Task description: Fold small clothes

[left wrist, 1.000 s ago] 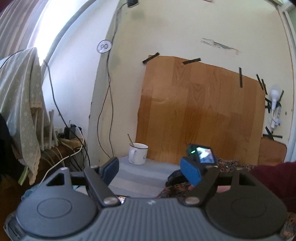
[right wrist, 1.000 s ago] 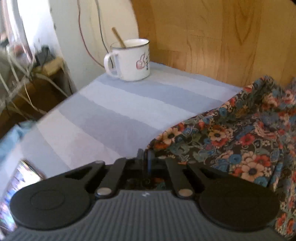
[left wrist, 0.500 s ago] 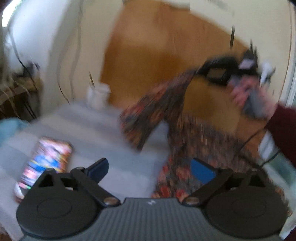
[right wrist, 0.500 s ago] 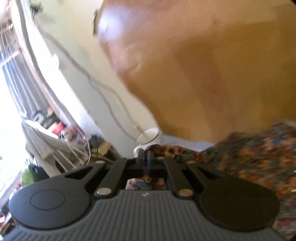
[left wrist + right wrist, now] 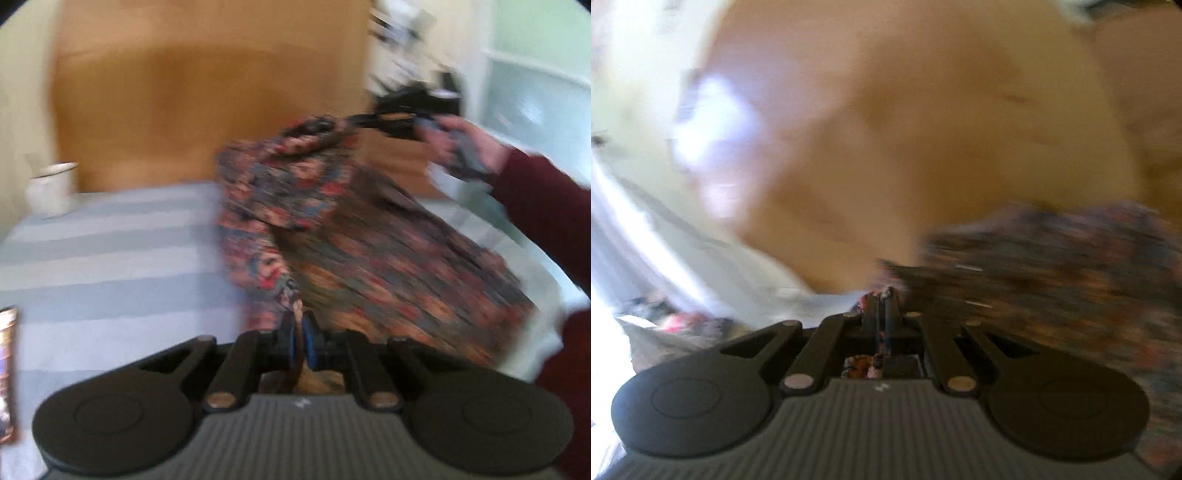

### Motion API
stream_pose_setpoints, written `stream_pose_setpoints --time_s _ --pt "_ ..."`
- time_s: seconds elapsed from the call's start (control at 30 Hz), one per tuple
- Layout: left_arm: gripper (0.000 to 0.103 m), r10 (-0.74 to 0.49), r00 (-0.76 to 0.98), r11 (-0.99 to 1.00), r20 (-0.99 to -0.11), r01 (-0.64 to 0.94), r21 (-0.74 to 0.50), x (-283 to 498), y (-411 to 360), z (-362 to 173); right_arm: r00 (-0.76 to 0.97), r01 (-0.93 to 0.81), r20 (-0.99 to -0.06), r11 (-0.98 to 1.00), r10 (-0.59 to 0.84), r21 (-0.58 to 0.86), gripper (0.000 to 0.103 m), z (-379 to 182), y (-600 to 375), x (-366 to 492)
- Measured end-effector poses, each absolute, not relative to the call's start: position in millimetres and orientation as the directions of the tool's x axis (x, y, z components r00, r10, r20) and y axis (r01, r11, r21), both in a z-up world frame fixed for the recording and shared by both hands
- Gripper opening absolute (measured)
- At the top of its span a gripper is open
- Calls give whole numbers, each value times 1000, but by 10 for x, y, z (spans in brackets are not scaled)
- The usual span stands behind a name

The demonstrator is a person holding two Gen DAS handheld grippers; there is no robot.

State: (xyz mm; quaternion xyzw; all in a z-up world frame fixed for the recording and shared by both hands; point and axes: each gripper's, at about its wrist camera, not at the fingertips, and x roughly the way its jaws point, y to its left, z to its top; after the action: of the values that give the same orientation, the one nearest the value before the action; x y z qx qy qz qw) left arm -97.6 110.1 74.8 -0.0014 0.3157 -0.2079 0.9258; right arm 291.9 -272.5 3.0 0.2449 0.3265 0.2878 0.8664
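Observation:
A dark floral garment (image 5: 369, 251) hangs stretched above the striped blue-grey cloth (image 5: 110, 258), blurred by motion. My left gripper (image 5: 300, 325) is shut on its near lower edge. My right gripper (image 5: 364, 119) is seen up at the right in the left wrist view, shut on the garment's upper corner. In the right wrist view the right gripper (image 5: 885, 299) is shut on floral fabric, with more of the garment (image 5: 1052, 280) spreading to the right.
A white mug (image 5: 53, 188) stands at the back left of the cloth by a wooden panel (image 5: 207, 110). A phone (image 5: 7, 373) lies at the left edge. The person's maroon sleeve (image 5: 546, 206) is at the right.
My left gripper, open before, has come down and shut on the garment's lower edge. My right gripper has lifted the garment's corner up and to the right.

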Motion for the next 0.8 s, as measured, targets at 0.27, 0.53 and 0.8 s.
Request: stream_pose_setpoints --time_s 0.27,0.53,0.8 --pt "39 -428 714 904 -554 328 -274 -735 1374 842 707 -162 -567 877 422 452 53 -259 -3114 2859" --pt "37 -390 717 907 -578 189 -377 -417 1598 715 528 -656 -544 720 652 226 54 -166 -2105 2253" --pt "39 -413 708 907 -573 262 -330 -372 1290 713 461 -828 -674 552 577 -94 9 -526 -1252 1962"
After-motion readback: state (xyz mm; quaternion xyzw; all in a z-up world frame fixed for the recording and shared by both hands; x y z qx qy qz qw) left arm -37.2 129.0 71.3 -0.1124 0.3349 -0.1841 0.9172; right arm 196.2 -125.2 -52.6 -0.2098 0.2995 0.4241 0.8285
